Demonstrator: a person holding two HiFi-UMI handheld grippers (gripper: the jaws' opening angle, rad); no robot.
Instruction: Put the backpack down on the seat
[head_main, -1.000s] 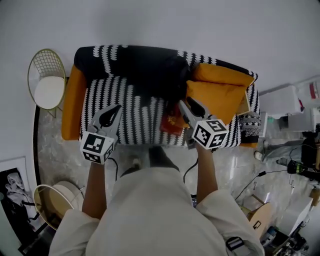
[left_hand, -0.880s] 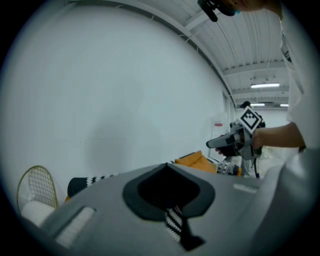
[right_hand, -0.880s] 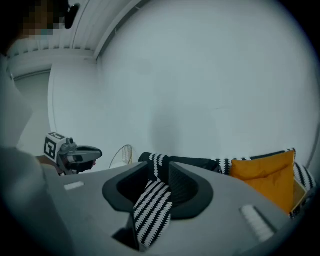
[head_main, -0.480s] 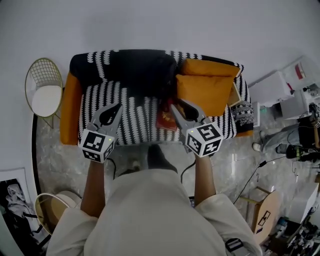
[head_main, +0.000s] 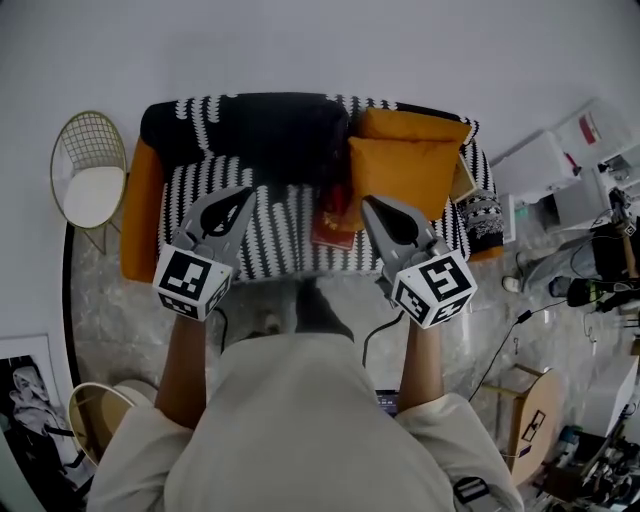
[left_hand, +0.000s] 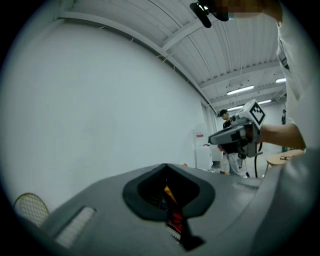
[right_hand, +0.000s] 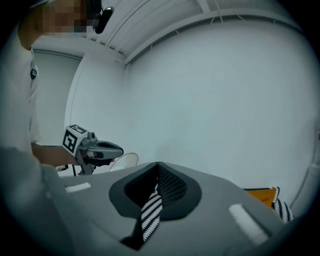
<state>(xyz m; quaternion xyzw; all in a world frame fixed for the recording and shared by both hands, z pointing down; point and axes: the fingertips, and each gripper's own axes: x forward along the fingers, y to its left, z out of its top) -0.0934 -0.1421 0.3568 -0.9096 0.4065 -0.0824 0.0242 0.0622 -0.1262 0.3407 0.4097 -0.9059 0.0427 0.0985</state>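
Observation:
A black backpack (head_main: 262, 128) lies on the sofa seat (head_main: 290, 240), against the striped backrest. A red flat item (head_main: 334, 222) rests by its near right corner. My left gripper (head_main: 243, 192) hovers over the seat's front left, jaws together and holding nothing. My right gripper (head_main: 368, 200) is shut and empty over the seat's front right, a little clear of the red item. In the left gripper view the jaws (left_hand: 166, 165) meet at the tip and the right gripper (left_hand: 235, 135) shows beyond. The right gripper view shows its tips (right_hand: 157, 164) touching, with only bare wall ahead.
Two orange cushions (head_main: 408, 165) fill the sofa's right end. A gold wire chair (head_main: 92, 165) stands left of the sofa. White boxes and gear (head_main: 565, 170) crowd the right side, with cables and a cardboard box (head_main: 525, 425) on the floor. A round stool (head_main: 100, 420) sits near left.
My right gripper has drawn back from the red item towards me and its jaws have closed. The left gripper has barely moved.

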